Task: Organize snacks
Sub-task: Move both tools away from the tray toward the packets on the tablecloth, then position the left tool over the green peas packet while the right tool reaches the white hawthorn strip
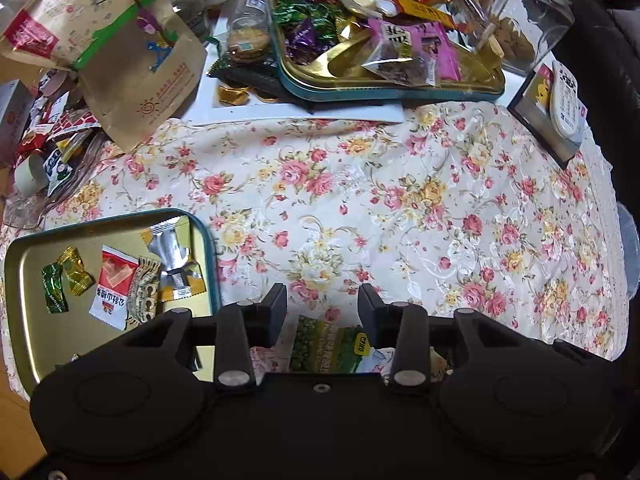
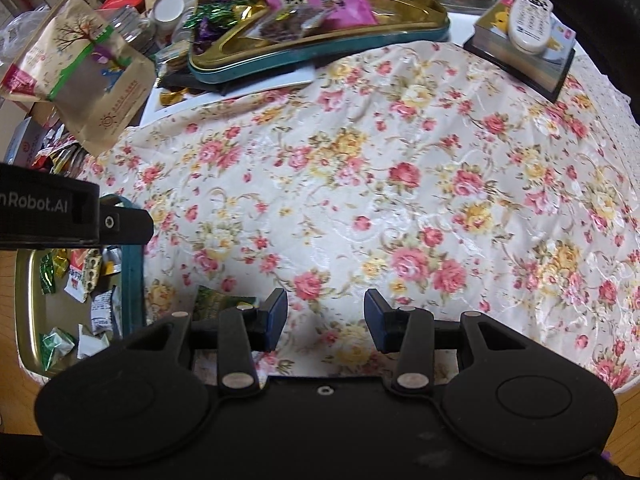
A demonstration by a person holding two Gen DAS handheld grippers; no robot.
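Both grippers hover low over the flowered tablecloth (image 2: 400,184) with fingers spread and holding nothing: the left gripper (image 1: 322,312) sits above a green snack packet (image 1: 324,346) lying on the cloth, the right gripper (image 2: 326,316) above bare fabric. Just left is a gold tin tray (image 1: 32,280) holding wrapped candies (image 1: 110,284). Farther back, a second tin (image 1: 384,90) heaped with sweets rests near a brown paper bag (image 1: 132,60) and a clear jar (image 1: 516,16).

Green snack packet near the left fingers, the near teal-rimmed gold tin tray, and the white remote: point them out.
Green snack packet (image 1: 324,344): left wrist view, middle of its printed face.
Near teal-rimmed gold tin tray (image 1: 32,300): left wrist view, bare gold floor.
White remote (image 2: 530,20): right wrist view, its keypad face.
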